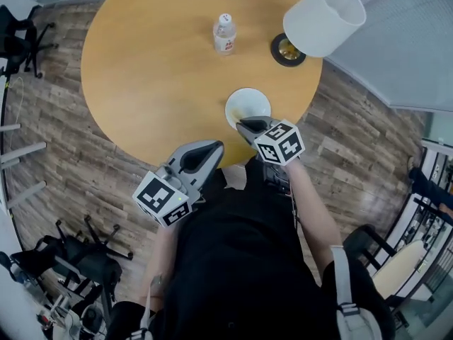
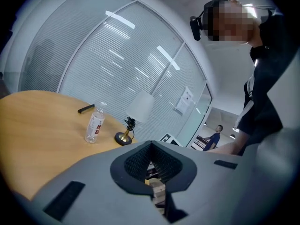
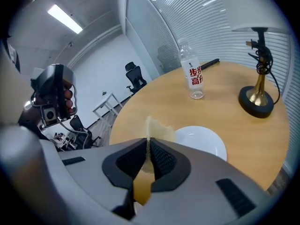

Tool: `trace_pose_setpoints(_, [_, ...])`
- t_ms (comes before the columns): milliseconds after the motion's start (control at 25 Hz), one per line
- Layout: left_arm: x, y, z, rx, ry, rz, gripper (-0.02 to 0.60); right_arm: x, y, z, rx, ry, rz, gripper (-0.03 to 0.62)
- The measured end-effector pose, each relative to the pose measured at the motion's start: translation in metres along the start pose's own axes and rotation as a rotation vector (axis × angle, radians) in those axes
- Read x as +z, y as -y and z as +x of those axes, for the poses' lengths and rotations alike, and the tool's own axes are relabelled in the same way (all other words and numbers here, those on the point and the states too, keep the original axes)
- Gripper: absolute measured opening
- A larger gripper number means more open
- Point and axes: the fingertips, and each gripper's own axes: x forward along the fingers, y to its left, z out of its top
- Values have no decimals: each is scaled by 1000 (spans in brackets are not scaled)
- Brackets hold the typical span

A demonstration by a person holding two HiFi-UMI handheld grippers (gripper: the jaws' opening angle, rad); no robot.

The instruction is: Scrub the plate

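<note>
Two grippers in play. The left gripper (image 1: pixel 211 149) hangs off the tabletop's (image 1: pixel 156 83) near edge, jaws together on nothing. The right gripper (image 1: pixel 249 125) is nearer the work, clamped on a thin yellow pad (image 3: pixel 157 128) with its tip over the plate's near rim. The plate (image 1: pixel 248 105) is white, round and bare-looking, lying straight ahead by that edge. A bottle (image 1: pixel 224 33) and a lamp (image 1: pixel 322 20) stand farther back.

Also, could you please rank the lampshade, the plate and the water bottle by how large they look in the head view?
1. lampshade, though it sits nearer the camera, which inflates it.
2. plate, partly hidden by the right gripper and its sponge.
3. water bottle.
</note>
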Motion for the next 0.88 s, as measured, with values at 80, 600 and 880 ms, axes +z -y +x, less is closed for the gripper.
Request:
trace_pose_setpoints(80, [-3, 0, 2, 32, 4, -15, 11, -3, 8, 8, 22, -24, -2, 26])
trace_pose_setpoints(600, [-12, 5, 4, 159, 3, -59, 11, -15, 31, 47, 110, -117, -5, 26])
trace_pose_setpoints(880, [-15, 9, 1, 165, -4, -66, 11, -2, 50, 55, 80, -122, 3, 26])
